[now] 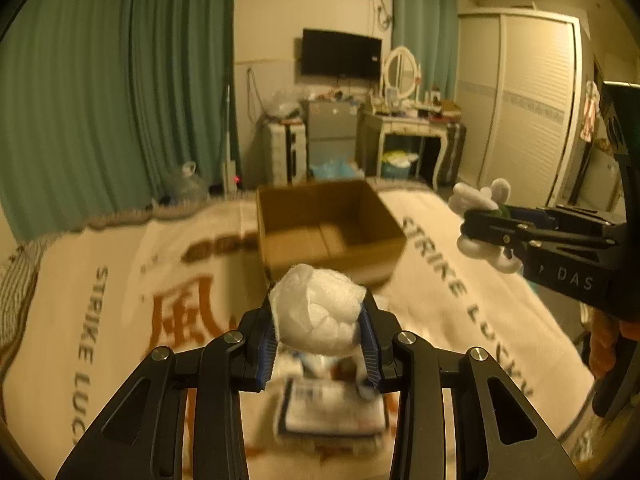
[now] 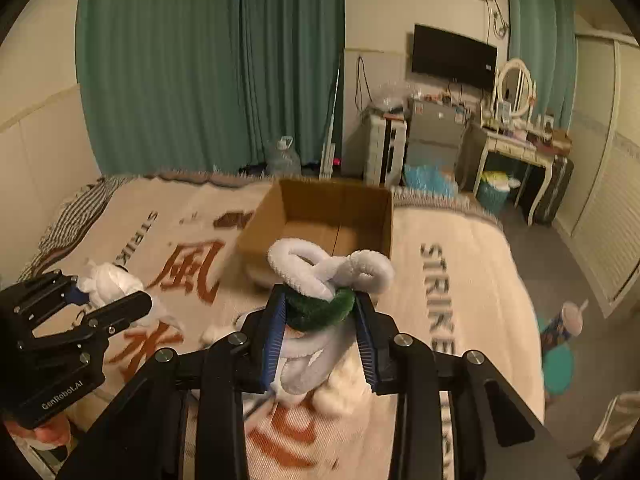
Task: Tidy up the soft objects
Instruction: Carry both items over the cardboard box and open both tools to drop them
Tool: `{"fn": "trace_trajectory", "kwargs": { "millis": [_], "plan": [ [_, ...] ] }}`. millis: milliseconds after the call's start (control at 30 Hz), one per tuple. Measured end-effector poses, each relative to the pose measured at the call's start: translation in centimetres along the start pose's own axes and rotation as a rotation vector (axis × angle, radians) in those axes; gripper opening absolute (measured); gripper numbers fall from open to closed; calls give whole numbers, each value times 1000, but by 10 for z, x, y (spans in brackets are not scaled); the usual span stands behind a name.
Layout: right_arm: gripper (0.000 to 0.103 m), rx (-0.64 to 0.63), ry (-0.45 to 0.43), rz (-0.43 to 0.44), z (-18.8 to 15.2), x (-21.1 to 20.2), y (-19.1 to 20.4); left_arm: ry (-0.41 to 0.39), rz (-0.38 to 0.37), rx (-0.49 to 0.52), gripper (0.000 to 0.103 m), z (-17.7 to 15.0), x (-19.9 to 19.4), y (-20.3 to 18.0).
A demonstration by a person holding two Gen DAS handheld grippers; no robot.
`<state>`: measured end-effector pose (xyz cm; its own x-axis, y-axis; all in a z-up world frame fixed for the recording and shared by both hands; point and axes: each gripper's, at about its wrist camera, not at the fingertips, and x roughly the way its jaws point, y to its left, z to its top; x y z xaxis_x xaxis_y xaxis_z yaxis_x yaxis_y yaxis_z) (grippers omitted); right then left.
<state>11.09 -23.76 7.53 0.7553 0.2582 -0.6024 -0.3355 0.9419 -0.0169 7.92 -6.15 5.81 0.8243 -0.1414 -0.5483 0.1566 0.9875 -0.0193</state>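
My left gripper [image 1: 320, 332] is shut on a white foam wad [image 1: 316, 312] and holds it above the bed, short of the open cardboard box [image 1: 328, 228]. My right gripper [image 2: 320, 320] is shut on a white and green plush ring toy [image 2: 320, 284], also held above the bed in front of the box [image 2: 320, 216]. The box looks empty inside. In the left wrist view the right gripper [image 1: 480, 226] with the plush toy [image 1: 480, 196] is at the right. In the right wrist view the left gripper [image 2: 92, 304] with the foam wad [image 2: 108, 284] is at the left.
The bed has a cream blanket [image 1: 100, 300] with printed letters. A flat packet [image 1: 332, 408] lies on it below my left gripper. Small white cotton pieces [image 2: 340, 396] lie under my right gripper. A dresser [image 1: 408, 128], cabinet and wardrobe [image 1: 520, 100] stand beyond the bed.
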Motion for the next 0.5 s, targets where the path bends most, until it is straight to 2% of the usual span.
{"fn": "trace_trajectory", "kwargs": {
  "millis": [100,167,300,500],
  "plan": [
    [33,-17,-45,-12,30,11,-8,-18,-9,-6,35,25,21,5],
    [33,-14,-67,-7,49,22,-15,2,-48,-35,35,47,47,12],
    [33,-26,-88,-20,81,58,-26,8,-65,-57,35,75,99,20],
    [33,19,-53,5,96,141,-52,35,-48,-15,35,79,179,21]
  ]
}}
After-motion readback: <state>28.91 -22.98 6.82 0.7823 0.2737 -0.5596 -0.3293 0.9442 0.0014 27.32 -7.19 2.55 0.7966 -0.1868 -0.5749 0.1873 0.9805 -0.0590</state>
